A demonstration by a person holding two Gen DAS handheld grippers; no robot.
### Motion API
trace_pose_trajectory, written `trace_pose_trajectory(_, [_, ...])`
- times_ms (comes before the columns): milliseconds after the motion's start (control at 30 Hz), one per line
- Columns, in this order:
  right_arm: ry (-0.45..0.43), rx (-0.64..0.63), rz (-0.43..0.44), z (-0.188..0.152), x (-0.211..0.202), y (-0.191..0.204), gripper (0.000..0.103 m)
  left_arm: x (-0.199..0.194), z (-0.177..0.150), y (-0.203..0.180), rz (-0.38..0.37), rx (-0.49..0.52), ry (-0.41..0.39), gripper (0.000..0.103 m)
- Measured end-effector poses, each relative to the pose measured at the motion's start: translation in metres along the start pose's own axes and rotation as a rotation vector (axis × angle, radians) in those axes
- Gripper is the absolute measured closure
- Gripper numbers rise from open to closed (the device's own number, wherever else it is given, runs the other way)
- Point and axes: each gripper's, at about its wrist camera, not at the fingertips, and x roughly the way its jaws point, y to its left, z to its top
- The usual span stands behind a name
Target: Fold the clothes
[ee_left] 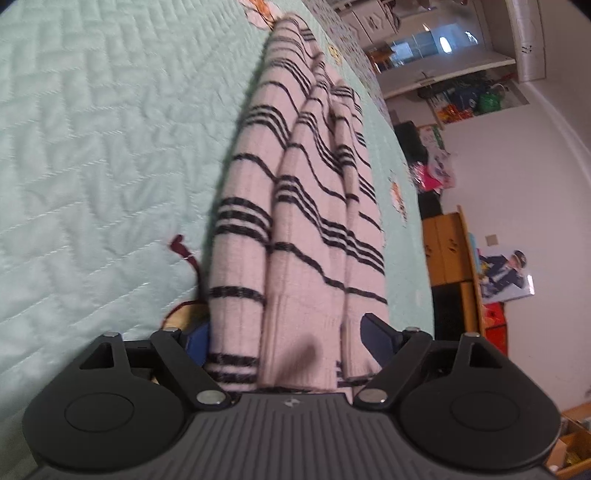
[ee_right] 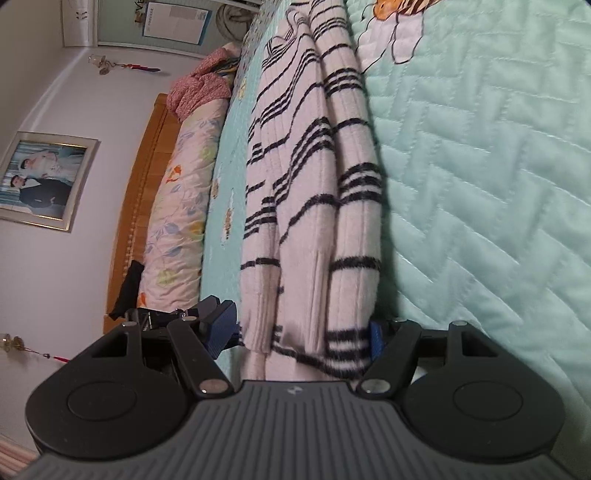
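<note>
No brand name or label can be read; the small emblem on each gripper's ribbed grey housing and the print on a blue-bordered poster (ee_right: 173, 22) at the upper left of the right wrist view are too small to make out.

The striped sweater (ee_left: 295, 221) is a thick, fuzzy rib knit in pale pink-white with single and triple black bands. It lies in long lengthwise folds down the middle of both views, on a mint-green quilted bedspread (ee_left: 92, 147) stitched in a herringbone pattern with cartoon appliqués.

In the left wrist view, the left gripper (ee_left: 284, 343) stands wide, its dark blue fingertips on either side of the sweater's ribbed hem end. The knit fills the gap, but whether the pads press on it cannot be told.

In the right wrist view, the right gripper (ee_right: 301, 332) likewise straddles the sweater's end with wide-set jaws. The right blue pad (ee_right: 376, 339) sits against the bunched cloth, the left one just beside it; a firm grip cannot be confirmed.

At the left of that view are a floral pillow roll (ee_right: 181, 206), a wooden headboard (ee_right: 140, 206) and a silver-framed photograph (ee_right: 40, 181) on the pale wall. At the right of the left wrist view stand orange cabinets (ee_left: 447, 251).
</note>
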Motion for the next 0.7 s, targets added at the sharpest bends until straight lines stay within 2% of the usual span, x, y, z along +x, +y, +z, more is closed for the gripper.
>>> trace_pose_trajectory(100, [0.011,0.016,0.032,0.005,0.003,-0.002,0.033,0.006,0.0,-0.001,-0.026,-0.004,0.024,0.017])
trace_pose_trajectory(167, [0.014,0.008,0.028,0.006,0.005,-0.003,0.038,0.009,-0.001,-0.003,-0.034,-0.005,0.034,0.017])
trace_pose_trajectory(233, [0.017,-0.015,-0.003,0.006,0.006,-0.003,0.059,0.01,-0.002,-0.004,-0.029,0.002,0.035,0.017])
trace_pose_trajectory(267, [0.016,-0.025,-0.027,0.004,0.006,-0.005,0.065,0.011,-0.003,-0.005,-0.023,0.004,0.033,0.017])
trace_pose_trajectory(300, [0.015,-0.023,-0.043,0.004,0.005,-0.008,0.08,0.011,-0.003,-0.006,-0.016,0.006,0.029,0.019])
trace_pose_trajectory(367, [0.008,-0.008,-0.03,0.004,0.003,-0.015,0.082,0.013,-0.003,-0.009,0.003,0.008,0.019,0.02])
trace_pose_trajectory(533, [0.008,-0.083,-0.09,0.0,0.007,-0.005,0.084,0.017,-0.006,-0.018,0.063,0.031,-0.005,0.024])
trace_pose_trajectory(700, [0.006,-0.071,-0.074,0.002,0.005,-0.008,0.084,0.02,-0.005,-0.026,0.119,0.024,-0.024,0.024])
